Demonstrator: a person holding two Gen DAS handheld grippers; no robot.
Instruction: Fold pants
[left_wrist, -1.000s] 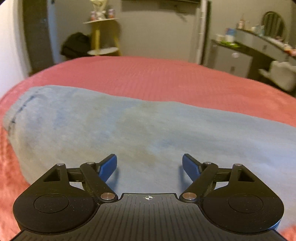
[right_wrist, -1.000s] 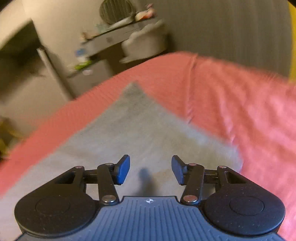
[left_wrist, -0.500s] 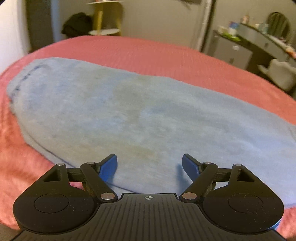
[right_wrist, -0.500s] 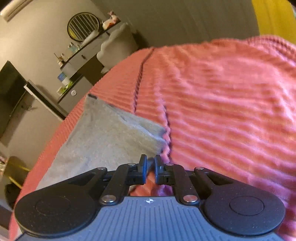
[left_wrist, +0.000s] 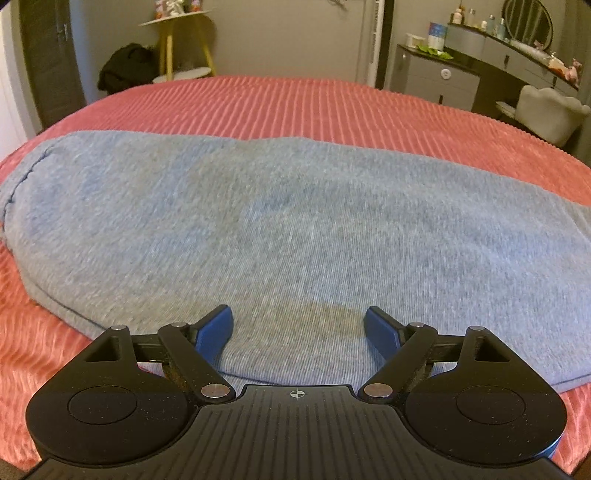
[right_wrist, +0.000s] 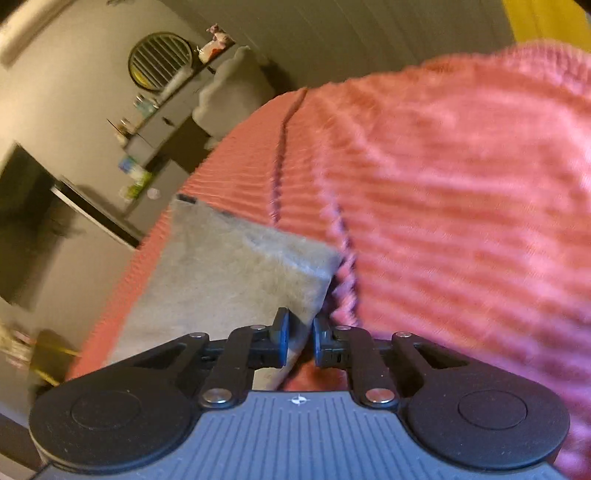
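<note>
Grey pants (left_wrist: 295, 229) lie flat and lengthwise across a red ribbed bedspread (left_wrist: 295, 103). My left gripper (left_wrist: 299, 323) hangs just above their near edge, open, with only flat cloth under the wide gap between its blue fingers. In the right wrist view the pants (right_wrist: 221, 277) end in a corner on the bedspread (right_wrist: 461, 206). My right gripper (right_wrist: 301, 330) is shut on the pants' edge just below that corner, the cloth pinched between its pads. The right view is tilted.
Beyond the bed stand a grey dresser (left_wrist: 436, 79), a pale chair (left_wrist: 546, 110), a yellow side table (left_wrist: 177, 48) and a dark bag (left_wrist: 125, 66). A crease (right_wrist: 280, 162) runs through the bedspread past the pants' corner.
My right gripper went from half open over the cloth to shut on the pants' edge, and its view rolled. My left gripper drew back a little; the pants' near edge now shows under it.
</note>
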